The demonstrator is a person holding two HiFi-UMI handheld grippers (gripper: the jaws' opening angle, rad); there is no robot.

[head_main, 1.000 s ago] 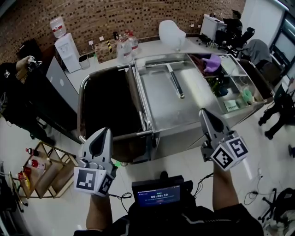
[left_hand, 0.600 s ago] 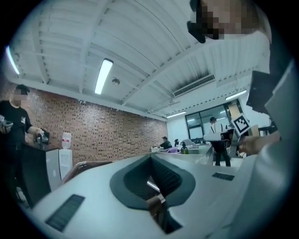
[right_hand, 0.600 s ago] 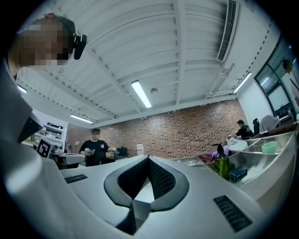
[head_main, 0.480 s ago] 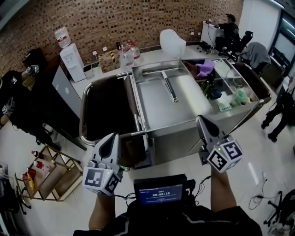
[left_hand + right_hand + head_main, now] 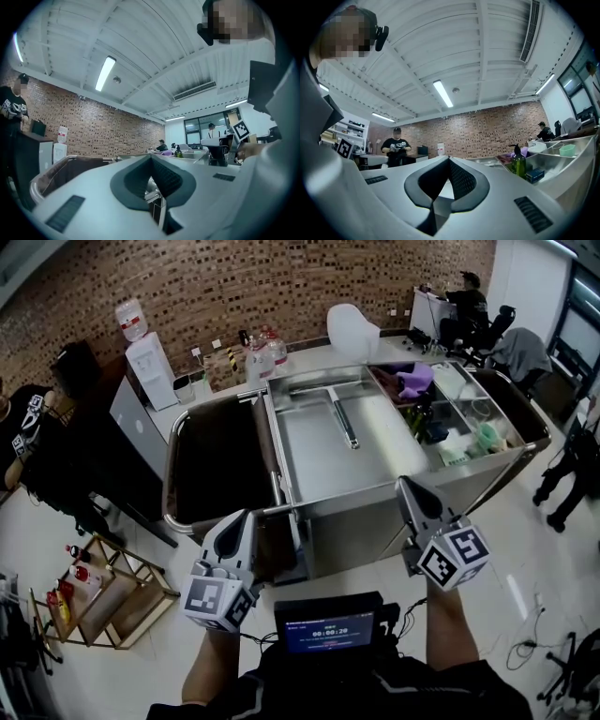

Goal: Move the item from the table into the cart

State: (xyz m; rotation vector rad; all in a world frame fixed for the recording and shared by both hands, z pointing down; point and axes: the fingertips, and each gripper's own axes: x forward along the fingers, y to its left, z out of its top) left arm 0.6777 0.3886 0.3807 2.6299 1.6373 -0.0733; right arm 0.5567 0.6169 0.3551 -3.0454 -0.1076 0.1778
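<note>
The steel cart (image 5: 330, 505) stands in front of me, with a dark bag (image 5: 217, 461) on its left, a flat tray in the middle and bins of small items on its right. Behind it on the white table (image 5: 309, 337) are clear bottles (image 5: 258, 351) and a white rounded object (image 5: 351, 328). My left gripper (image 5: 247, 516) is shut and empty, pointing at the bag's front rim; its tips meet (image 5: 151, 158). My right gripper (image 5: 403, 485) is shut and empty too, at the cart's front right edge (image 5: 449, 159). A green pump bottle (image 5: 517, 162) stands in a bin.
A water dispenser (image 5: 148, 360) stands at the back left, a wooden rack (image 5: 112, 589) of bottles on the floor at left. One person (image 5: 36, 418) stands at left, another (image 5: 466, 289) at a desk far right. Cables lie on the floor at right.
Both grippers have edged toward the cart's front, the left one drifting right. The person at left has come further into view.
</note>
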